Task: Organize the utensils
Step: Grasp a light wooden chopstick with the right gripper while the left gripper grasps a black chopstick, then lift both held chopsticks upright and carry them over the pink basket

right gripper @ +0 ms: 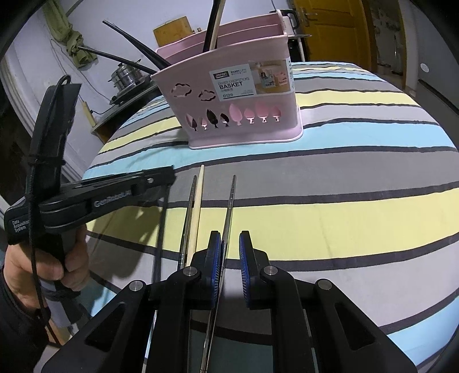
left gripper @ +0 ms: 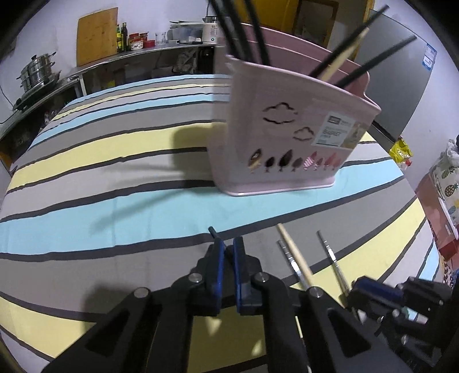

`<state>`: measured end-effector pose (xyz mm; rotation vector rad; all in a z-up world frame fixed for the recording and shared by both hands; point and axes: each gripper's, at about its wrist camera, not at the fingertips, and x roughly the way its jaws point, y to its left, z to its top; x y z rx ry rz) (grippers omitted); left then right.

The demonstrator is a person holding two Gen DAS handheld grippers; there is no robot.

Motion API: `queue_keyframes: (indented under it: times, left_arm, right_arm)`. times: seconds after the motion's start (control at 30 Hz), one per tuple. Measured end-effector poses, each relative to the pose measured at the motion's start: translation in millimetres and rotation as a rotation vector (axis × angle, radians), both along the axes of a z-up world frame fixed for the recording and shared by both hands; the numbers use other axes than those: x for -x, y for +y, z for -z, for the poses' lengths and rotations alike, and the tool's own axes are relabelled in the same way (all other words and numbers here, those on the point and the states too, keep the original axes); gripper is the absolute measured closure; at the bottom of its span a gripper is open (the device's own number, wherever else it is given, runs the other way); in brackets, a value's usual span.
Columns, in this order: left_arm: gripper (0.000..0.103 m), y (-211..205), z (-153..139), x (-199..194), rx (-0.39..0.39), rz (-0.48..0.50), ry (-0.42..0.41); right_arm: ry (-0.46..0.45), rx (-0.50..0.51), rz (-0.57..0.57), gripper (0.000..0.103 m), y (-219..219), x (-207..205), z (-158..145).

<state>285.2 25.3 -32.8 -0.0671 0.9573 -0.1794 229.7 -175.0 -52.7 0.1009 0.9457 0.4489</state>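
A pink chopstick basket (left gripper: 289, 126) stands on the striped cloth and holds several black chopsticks and a pale wooden one; it also shows in the right wrist view (right gripper: 243, 97). My left gripper (left gripper: 226, 246) is shut on a black chopstick (left gripper: 213, 231) whose tip pokes out ahead of the fingers. It appears from the side in the right wrist view (right gripper: 169, 175). My right gripper (right gripper: 229, 249) is open, with a metal chopstick (right gripper: 231, 198) lying on the cloth between its fingers. A second metal chopstick (right gripper: 190, 198) and a wooden chopstick (right gripper: 198, 200) lie to its left.
A striped tablecloth (right gripper: 344, 172) covers the table. Behind are a steel counter with stacked pots (left gripper: 37, 71), bottles and jars, a wooden board (left gripper: 97, 34), a grey fridge (left gripper: 396, 80) and a yellow door (right gripper: 338, 25). The table edge falls away at the left (right gripper: 94, 160).
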Motion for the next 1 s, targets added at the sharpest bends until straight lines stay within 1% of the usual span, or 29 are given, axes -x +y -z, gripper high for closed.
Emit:
queue_keyframes:
  times: [0.07, 0.13, 0.2, 0.27, 0.33, 0.43, 0.5, 0.6, 0.63, 0.7, 0.73, 0.83, 1.0]
  left_arm:
    - [0.1, 6.6, -0.6, 1.5, -0.001, 0.002, -0.001]
    - [0.101, 13.5, 1.0, 1.4, -0.025, 0.0, 0.008]
    - [0.102, 21.3, 4.2, 0.5, -0.018, 0.007, 0.021]
    - [0.102, 28.0, 3.9, 0.5, 0.009, 0.011, 0.029]
    - [0.102, 31.7, 0.9, 2.7, 0.039, 0.002, 0.021]
    - [0.102, 35.6, 0.1, 5.8, 0.131, -0.007, 0.028]
    - [0.101, 35.0, 1.6, 8.9, 0.167, -0.02, 0.035]
    - [0.097, 33.0, 5.2, 9.3, 0.192, -0.036, 0.046]
    - [0.094, 32.5, 6.5, 8.8, 0.191, -0.04, 0.049]
    - [0.093, 31.4, 9.1, 7.4, 0.196, -0.049, 0.052]
    - [0.091, 29.9, 8.7, 7.1, 0.196, -0.051, 0.051]
    - [0.078, 21.9, 6.9, 5.1, 0.194, -0.044, 0.053]
    - [0.075, 11.3, 5.2, 1.7, 0.19, -0.027, 0.062]
  right_arm:
    - [-0.006, -0.003, -0.01, 0.09, 2.2, -0.8, -2.2]
    - [-0.018, -0.003, -0.023, 0.09, 5.7, -3.1, -5.9]
    - [-0.029, 0.001, -0.041, 0.09, 12.9, -8.3, -9.5]
    - [-0.033, 0.003, -0.055, 0.09, 19.3, -13.5, -10.9]
    - [-0.034, 0.007, -0.069, 0.09, 24.6, -19.5, -10.8]
    - [-0.018, 0.011, -0.085, 0.09, 33.9, -31.5, -5.1]
    - [0.004, 0.024, -0.092, 0.09, 39.8, -39.7, 1.3]
    - [0.011, 0.036, -0.103, 0.09, 46.2, -45.2, 5.9]
    - [0.01, 0.043, -0.105, 0.09, 47.7, -46.3, 5.8]
    - [0.004, 0.061, -0.101, 0.09, 48.6, -49.1, 5.9]
    - [0.01, 0.065, -0.101, 0.09, 47.6, -49.9, 6.3]
    - [0.016, 0.054, -0.095, 0.091, 43.4, -52.5, 6.1]
    - [0.021, 0.048, -0.063, 0.091, 30.6, -51.3, 4.5]
